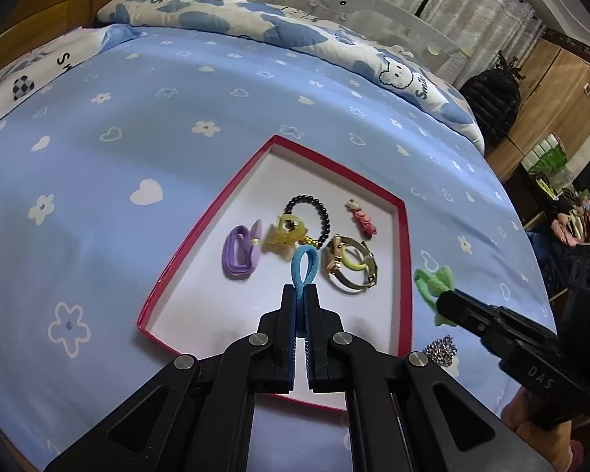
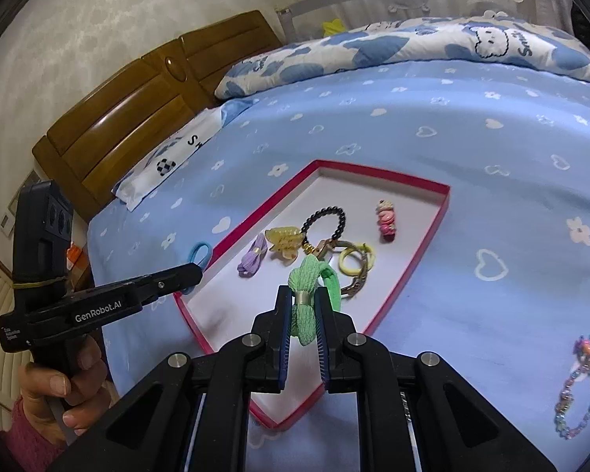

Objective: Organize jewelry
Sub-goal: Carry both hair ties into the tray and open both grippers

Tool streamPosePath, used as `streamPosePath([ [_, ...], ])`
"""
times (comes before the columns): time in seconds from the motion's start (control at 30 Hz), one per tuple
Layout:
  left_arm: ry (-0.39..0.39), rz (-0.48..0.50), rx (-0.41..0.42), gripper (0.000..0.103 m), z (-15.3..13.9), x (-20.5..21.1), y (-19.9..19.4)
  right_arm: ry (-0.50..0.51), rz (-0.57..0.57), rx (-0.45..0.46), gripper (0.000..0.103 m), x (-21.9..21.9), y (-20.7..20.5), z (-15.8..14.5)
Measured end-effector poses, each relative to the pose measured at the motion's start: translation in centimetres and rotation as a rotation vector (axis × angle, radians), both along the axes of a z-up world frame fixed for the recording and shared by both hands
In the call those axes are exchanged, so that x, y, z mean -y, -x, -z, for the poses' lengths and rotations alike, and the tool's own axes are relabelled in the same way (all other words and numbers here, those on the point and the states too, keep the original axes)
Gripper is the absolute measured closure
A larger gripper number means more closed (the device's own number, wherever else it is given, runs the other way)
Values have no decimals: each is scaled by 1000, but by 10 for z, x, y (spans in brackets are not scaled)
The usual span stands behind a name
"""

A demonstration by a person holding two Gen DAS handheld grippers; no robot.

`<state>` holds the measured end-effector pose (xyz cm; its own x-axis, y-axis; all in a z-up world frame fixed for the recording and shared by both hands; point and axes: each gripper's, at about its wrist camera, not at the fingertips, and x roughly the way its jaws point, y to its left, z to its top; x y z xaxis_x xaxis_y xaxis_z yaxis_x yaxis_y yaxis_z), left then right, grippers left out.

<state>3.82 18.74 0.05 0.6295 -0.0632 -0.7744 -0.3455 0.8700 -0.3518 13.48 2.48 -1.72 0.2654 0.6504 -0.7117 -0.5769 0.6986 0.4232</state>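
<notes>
A red-rimmed box (image 1: 404,244) (image 2: 432,228) with a white floor lies on the blue bedsheet. In it are a purple hair tie (image 1: 242,253) (image 2: 249,259), a yellow claw clip (image 1: 285,236) (image 2: 283,240), a black bead bracelet (image 1: 324,212) (image 2: 340,216), a pink clip (image 1: 362,220) (image 2: 387,222) and a metal bangle with a yellow tie (image 1: 354,271) (image 2: 354,263). My left gripper (image 1: 303,295) (image 2: 196,269) is shut on a blue hair tie (image 1: 305,267) (image 2: 198,253) above the box's near part. My right gripper (image 2: 303,295) (image 1: 442,301) is shut on a green hair tie (image 2: 308,279) (image 1: 432,281), over the box's right edge.
A colourful chain bracelet (image 2: 578,389) and a sparkly silver piece (image 1: 442,350) lie on the sheet right of the box. A folded blue-and-white quilt (image 1: 295,31) lies at the far side of the bed, a wooden headboard (image 2: 137,110) to the left. Furniture stands beyond the bed's right edge.
</notes>
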Motion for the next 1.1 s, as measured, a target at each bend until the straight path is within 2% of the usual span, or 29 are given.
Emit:
streamPosePath([
  [0.43,-7,-13,-86,101,34,-16,-30,94,-52,-54,92,-36,-10,40],
  [0.67,-8,-11,-129,101,53,-18,-45,134,-66,-64,91,-44,-17,51],
  [0.83,-12,-13,-145,100,58,-18,-50,146,-80,-77,88,-50,-17,56],
  [1.1,-20,-16,-151,97,61,-19,-49,155,-91,-96,87,-54,-16,63],
])
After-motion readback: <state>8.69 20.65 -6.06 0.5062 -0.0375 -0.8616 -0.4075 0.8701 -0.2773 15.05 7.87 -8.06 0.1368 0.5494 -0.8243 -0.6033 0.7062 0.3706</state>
